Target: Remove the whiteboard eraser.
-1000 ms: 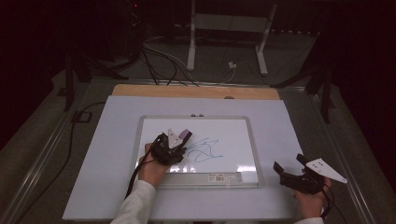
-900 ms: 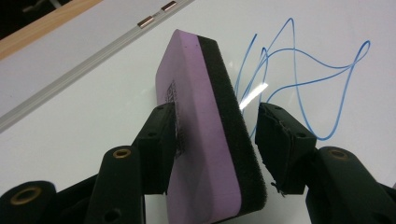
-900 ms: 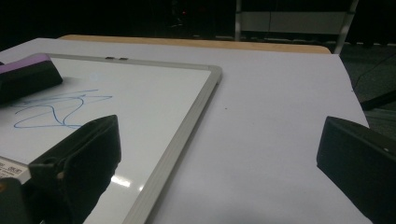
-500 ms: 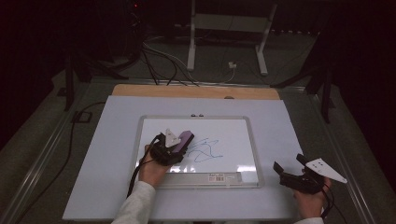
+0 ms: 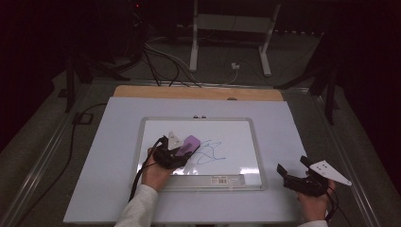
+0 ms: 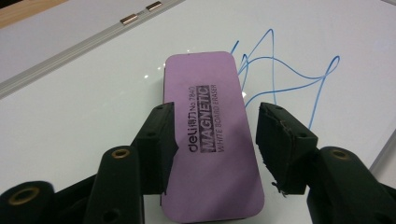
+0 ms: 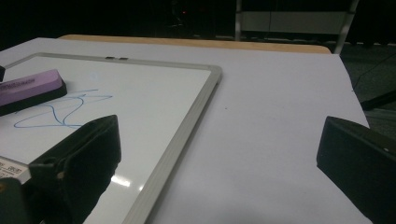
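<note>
purple eraser [image 6: 212, 140] on whiteboard [image 6: 93, 107] (blue scribble [image 6: 280, 70])

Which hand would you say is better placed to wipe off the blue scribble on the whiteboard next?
Left. The left gripper already straddles the purple eraser on the whiteboard, right beside the blue scribble. The right gripper rests open off the board's right edge, holding nothing.

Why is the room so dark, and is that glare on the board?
High view: surroundings black, only the table lit. Right gripper view: bright glare patch on the whiteboard near its frame. Left gripper view: sharp print on the purple eraser, tiny light specks beside it.
</note>
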`<act>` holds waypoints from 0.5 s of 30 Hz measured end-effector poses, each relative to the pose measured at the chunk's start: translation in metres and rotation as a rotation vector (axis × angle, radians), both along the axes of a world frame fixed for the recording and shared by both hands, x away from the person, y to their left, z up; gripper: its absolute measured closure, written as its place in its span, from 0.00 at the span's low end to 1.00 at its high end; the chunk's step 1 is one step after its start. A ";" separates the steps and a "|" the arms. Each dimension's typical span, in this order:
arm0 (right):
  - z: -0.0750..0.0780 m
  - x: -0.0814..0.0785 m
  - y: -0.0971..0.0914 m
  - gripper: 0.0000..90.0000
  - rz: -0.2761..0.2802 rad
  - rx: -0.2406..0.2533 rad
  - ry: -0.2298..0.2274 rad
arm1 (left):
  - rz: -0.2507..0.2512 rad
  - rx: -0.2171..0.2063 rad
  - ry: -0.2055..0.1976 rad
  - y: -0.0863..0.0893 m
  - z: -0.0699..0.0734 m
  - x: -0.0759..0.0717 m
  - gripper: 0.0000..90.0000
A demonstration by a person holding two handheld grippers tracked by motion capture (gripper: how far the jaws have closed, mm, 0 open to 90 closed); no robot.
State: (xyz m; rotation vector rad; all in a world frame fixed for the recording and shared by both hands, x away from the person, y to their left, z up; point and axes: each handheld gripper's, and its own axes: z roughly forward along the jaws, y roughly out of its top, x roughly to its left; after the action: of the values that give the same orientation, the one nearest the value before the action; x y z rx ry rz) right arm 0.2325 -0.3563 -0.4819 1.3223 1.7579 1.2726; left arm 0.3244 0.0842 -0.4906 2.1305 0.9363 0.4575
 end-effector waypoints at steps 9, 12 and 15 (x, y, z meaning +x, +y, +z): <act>0.000 0.000 0.000 0.00 0.002 -0.003 0.002 | 0.065 -0.035 0.032 -0.004 -0.003 0.010 0.37; 0.000 0.001 0.000 0.00 0.002 -0.002 0.003 | 0.066 -0.035 0.044 -0.007 -0.004 0.013 0.37; 0.000 0.000 0.000 0.00 0.001 0.000 0.003 | 0.059 -0.023 0.061 -0.012 -0.006 0.016 0.37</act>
State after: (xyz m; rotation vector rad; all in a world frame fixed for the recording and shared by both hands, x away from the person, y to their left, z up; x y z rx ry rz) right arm 0.2329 -0.3559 -0.4823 1.3241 1.7612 1.2718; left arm 0.3407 0.0722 -0.4968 2.1113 1.0360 0.4115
